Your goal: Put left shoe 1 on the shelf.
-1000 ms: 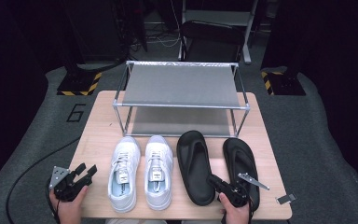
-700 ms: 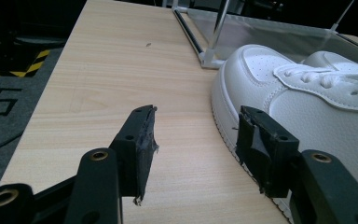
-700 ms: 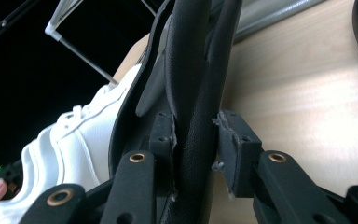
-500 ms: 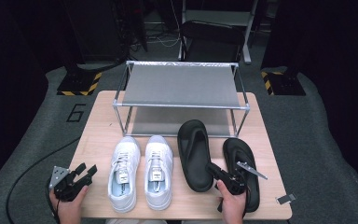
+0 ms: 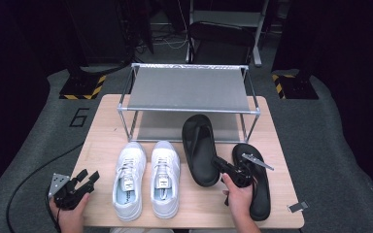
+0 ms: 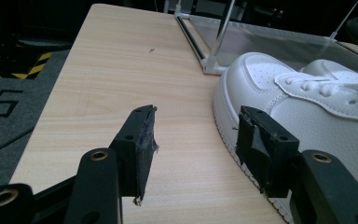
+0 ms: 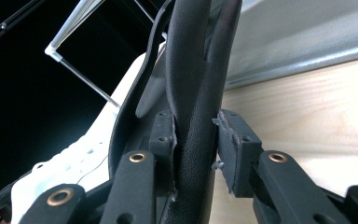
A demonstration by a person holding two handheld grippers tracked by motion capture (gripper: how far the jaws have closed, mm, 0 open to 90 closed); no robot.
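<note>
Where the right gripper meets the left black sandal, its two jaws are clamped on the sandal's edge; the right gripper view shows the black material pinched between both pads, with the sandal rising steeply away from the camera. In the high view this sandal lies on the wooden table with its toe reaching under the front rail of the metal shoe rack, its heel end at the gripper. The second black sandal lies just to the right, nearer the table's front edge, partly covered by the right hand.

Left of the sandals, a pair of white sneakers stands side by side, toes toward the rack.

The left gripper sits at the table's front left corner, held by the left hand. Its jaws are spread apart and hold nothing. In the left gripper view, bare tabletop shows between the pads, and the right-hand jaw is just beside the sole of a white sneaker.
</note>
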